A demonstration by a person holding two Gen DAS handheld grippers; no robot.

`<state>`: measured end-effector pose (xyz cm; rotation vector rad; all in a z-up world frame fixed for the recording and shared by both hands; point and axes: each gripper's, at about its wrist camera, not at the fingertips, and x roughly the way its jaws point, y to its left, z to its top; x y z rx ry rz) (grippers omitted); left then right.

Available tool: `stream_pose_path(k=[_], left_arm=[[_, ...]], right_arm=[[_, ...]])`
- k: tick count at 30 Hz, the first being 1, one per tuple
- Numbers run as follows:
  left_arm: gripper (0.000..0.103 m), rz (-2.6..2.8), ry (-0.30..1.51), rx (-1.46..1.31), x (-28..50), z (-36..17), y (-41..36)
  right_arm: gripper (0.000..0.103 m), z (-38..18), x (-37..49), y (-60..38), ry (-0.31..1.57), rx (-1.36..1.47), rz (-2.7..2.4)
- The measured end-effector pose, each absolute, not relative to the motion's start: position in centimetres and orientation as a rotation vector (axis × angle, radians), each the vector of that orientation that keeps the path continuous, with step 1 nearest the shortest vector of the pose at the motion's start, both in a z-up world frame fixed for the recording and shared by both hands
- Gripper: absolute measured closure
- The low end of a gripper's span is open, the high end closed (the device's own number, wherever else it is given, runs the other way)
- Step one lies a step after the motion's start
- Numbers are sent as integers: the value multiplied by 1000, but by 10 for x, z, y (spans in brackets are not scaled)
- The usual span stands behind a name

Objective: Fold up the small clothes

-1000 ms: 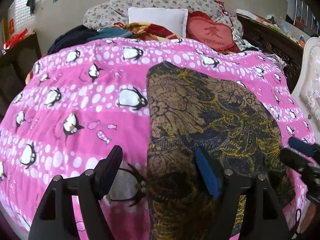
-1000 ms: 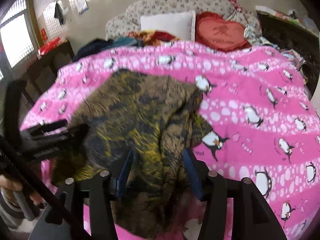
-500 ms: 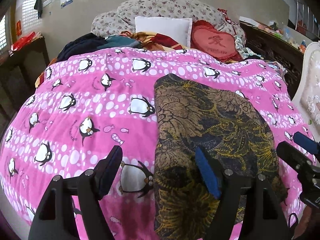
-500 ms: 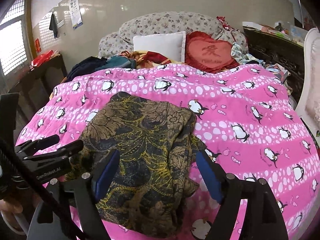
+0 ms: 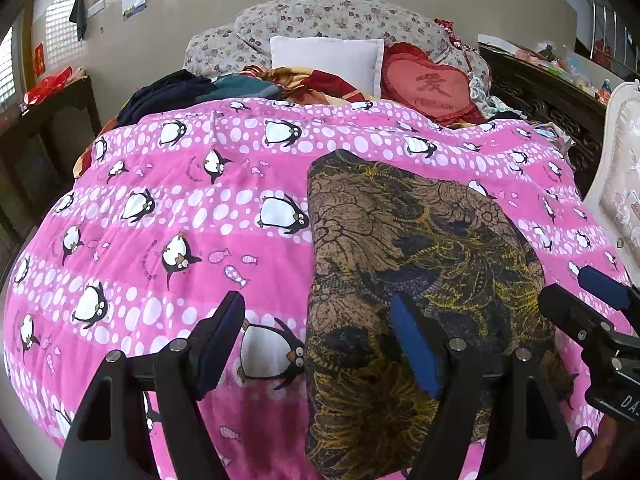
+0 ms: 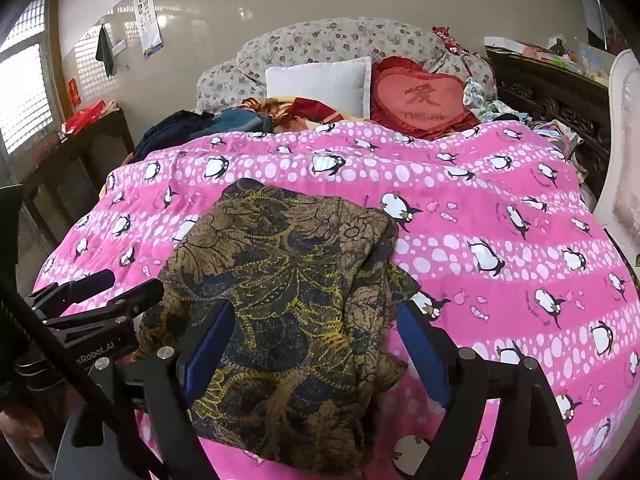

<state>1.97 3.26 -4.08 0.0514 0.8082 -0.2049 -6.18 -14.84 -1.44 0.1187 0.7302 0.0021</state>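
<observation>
Brown-gold patterned garment (image 6: 288,300) lies folded on pink blanket (image 6: 480,208), near front edge. Right gripper (image 6: 316,350) jaws opening, cloth under them, not pinched. Left gripper (image 5: 316,340) wide, empty, over garment's left edge. You lift both clear, straight up; do not drag fold.

The folded garment (image 6: 288,296) lies on the quilt (image 6: 480,216), at its near edge; beyond the quilt sit a square pillow (image 6: 320,80) and, right of it, a heart cushion (image 6: 420,98); left of the quilt stands a side table (image 6: 76,160).
</observation>
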Motion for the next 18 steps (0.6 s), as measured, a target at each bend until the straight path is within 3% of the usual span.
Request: stream_pose_path(k=[18], left_arm=[[28, -210, 820, 63, 20, -48, 27]], right_arm=[[14, -21, -58, -151, 751, 128, -8]])
